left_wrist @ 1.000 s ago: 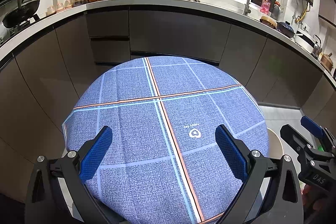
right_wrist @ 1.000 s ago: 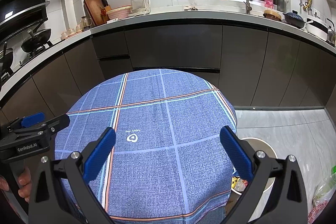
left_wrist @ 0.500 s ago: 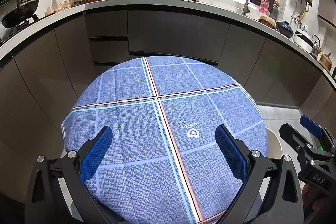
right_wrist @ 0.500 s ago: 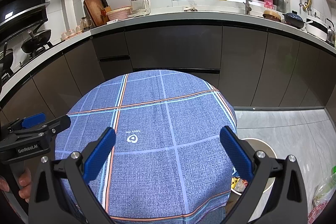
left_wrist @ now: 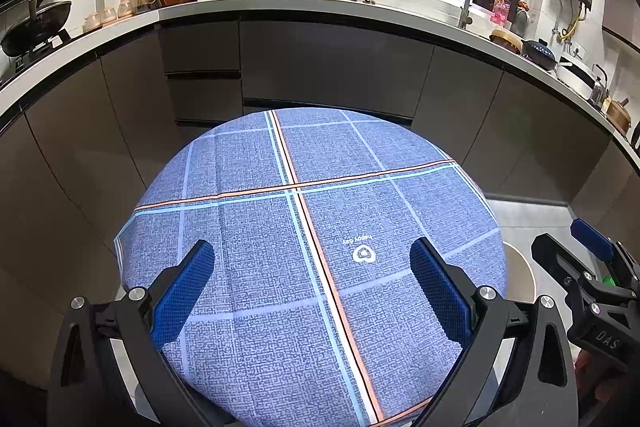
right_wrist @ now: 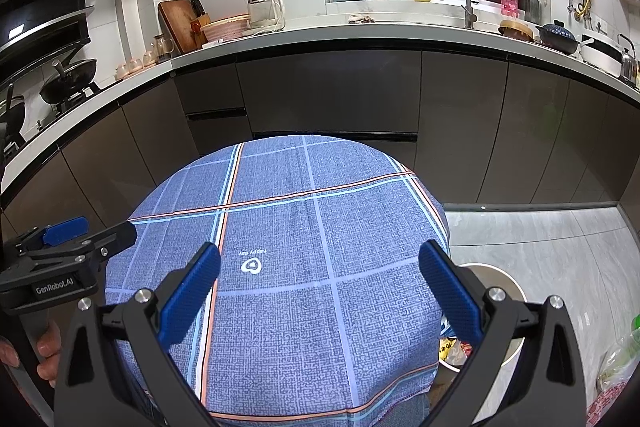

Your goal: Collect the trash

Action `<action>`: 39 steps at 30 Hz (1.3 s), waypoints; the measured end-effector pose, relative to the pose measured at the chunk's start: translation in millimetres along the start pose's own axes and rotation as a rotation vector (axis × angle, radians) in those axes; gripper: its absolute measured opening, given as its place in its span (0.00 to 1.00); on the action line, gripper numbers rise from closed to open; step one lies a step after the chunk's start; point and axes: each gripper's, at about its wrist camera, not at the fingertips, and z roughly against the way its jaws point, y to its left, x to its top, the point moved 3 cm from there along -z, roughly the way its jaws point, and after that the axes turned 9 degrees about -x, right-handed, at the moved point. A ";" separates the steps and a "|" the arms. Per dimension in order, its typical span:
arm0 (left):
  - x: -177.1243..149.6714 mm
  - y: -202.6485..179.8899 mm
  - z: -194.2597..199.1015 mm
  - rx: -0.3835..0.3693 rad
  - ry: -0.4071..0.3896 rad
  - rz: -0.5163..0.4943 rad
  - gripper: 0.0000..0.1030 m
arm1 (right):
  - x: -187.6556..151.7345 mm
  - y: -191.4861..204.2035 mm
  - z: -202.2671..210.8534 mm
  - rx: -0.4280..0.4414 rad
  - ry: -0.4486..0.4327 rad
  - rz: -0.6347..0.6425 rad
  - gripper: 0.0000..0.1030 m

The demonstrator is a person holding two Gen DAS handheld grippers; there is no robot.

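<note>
Tablecloth (left_wrist: 280,227) bare, bin (right_wrist: 504,283) beside it (trash inside), both tools spread, empty.

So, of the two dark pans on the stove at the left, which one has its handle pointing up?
The nearer pan, beside the counter's corner: its handle rises from the middle. The farther pan is cut off by the picture's left edge.

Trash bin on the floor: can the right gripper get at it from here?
Probably yes. The right gripper is open and empty, and the bin sits below on its right, past the tablecloth edge, with its mouth uncovered.
</note>
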 end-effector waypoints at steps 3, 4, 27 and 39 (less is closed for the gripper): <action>0.1 0.8 -0.3 0.000 0.000 -0.001 0.92 | 0.1 -0.4 0.1 0.000 0.000 0.000 0.97; 0.3 0.0 -0.5 0.000 -0.001 -0.001 0.92 | -0.1 -0.6 0.1 0.001 0.000 0.000 0.97; 0.2 -1.8 -1.2 0.000 -0.001 -0.003 0.92 | -1.0 -1.5 0.5 0.001 -0.002 -0.002 0.97; 2.6 -5.7 0.7 0.005 -0.008 -0.019 0.92 | -0.7 -1.6 1.0 0.001 -0.002 -0.004 0.97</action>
